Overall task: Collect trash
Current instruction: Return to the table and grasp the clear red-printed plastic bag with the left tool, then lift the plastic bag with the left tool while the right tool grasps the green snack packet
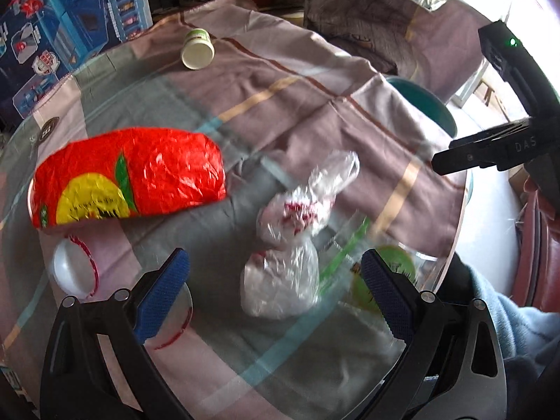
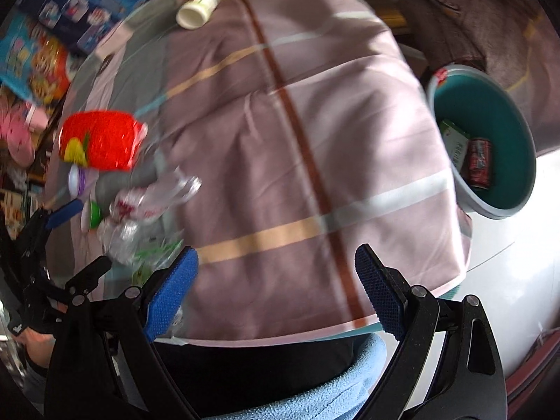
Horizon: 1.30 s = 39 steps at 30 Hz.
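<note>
A crumpled clear plastic bag (image 1: 294, 241) with red print lies on the round glass table, just ahead of my open left gripper (image 1: 276, 290), between its blue pads. A red and yellow snack bag (image 1: 129, 178) lies to its left, above a white cup (image 1: 75, 271). A green lid (image 1: 385, 276) sits behind the right pad. A white bottle (image 1: 197, 49) lies on its side far back. My right gripper (image 2: 276, 287) is open and empty over the table's near edge; the clear bag (image 2: 150, 203) is to its left. A teal bin (image 2: 490, 140) holding a can stands at the right.
A striped pink and grey cloth (image 2: 280, 105) lies under the glass top. Blue toy boxes (image 1: 63, 24) stand at the back left. The bin (image 1: 430, 105) sits beyond the table's right edge. The white floor (image 2: 507, 262) shows at the right.
</note>
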{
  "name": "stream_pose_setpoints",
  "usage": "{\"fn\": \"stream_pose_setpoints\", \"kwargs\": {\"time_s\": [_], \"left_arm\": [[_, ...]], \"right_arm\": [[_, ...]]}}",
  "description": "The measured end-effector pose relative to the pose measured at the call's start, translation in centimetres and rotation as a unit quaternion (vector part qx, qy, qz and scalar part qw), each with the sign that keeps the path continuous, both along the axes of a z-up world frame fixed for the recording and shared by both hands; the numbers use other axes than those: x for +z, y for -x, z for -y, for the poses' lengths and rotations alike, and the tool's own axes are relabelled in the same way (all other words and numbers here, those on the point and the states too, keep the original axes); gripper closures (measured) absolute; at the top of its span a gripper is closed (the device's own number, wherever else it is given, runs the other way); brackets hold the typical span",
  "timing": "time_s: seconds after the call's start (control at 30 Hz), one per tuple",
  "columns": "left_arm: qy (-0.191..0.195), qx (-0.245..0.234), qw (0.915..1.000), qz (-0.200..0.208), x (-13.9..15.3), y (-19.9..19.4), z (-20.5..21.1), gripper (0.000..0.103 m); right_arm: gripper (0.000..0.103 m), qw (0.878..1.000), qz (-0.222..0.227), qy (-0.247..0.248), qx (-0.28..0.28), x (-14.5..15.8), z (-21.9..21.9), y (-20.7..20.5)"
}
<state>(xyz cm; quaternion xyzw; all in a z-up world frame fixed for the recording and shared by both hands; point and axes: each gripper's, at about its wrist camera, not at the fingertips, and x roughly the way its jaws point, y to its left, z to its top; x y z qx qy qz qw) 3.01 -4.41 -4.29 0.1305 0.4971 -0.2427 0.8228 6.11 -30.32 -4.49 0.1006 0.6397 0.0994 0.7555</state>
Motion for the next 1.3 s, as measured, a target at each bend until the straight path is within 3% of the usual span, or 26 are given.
{"fn": "stream_pose_setpoints", "kwargs": {"time_s": [0.13,0.23,0.33,0.37,0.43,0.8,1.07,1.17,1.23,1.3], "left_arm": [[-0.005,-0.013,0.9999,0.0,-1.0,-0.1,0.6,0.006],[-0.011,-0.017,0.9998,-0.006,-2.2,-0.6,1.3,0.019],[-0.01,-0.009,0.9997,-0.018,-3.2,-1.1,1.3,0.047],[-0.01,-0.004,0.9997,-0.022,-3.6,-1.3,1.2,0.067],[0.011,0.013,0.9996,-0.024,-3.3,-1.6,0.3,0.071],[0.062,0.076,0.995,0.017,1.3,-1.9,-4.9,0.072],[0.077,0.103,0.9915,0.018,2.0,-2.0,-6.9,0.072],[0.083,0.109,0.9905,0.016,2.2,-2.3,-7.2,0.072],[0.088,0.108,0.9901,0.014,2.3,-2.5,-7.1,0.072],[0.09,0.106,0.9902,0.013,2.4,-2.6,-6.8,0.072]], "right_arm": [[0.016,1.0,-0.008,0.0,-0.011,-0.5,0.1,0.4],[0.016,1.0,-0.013,0.004,-0.016,-0.8,0.2,0.9],[0.016,1.0,-0.017,0.008,-0.019,-0.9,0.2,1.3],[0.016,1.0,-0.018,0.008,-0.018,-0.9,0.1,1.5],[0.016,1.0,-0.02,0.009,-0.014,-1.0,-0.4,1.8],[0.016,0.995,-0.043,-0.023,0.09,-1.5,-8.9,2.5],[0.018,0.991,-0.028,0.005,0.131,-3.2,-12.6,2.7],[0.03,0.99,-0.011,0.016,0.143,-2.8,-13.3,2.8],[0.058,0.989,-0.003,0.009,0.144,-2.4,-13.3,2.8],[0.062,0.991,-0.003,0.002,0.136,-2.2,-12.9,2.5]]}}
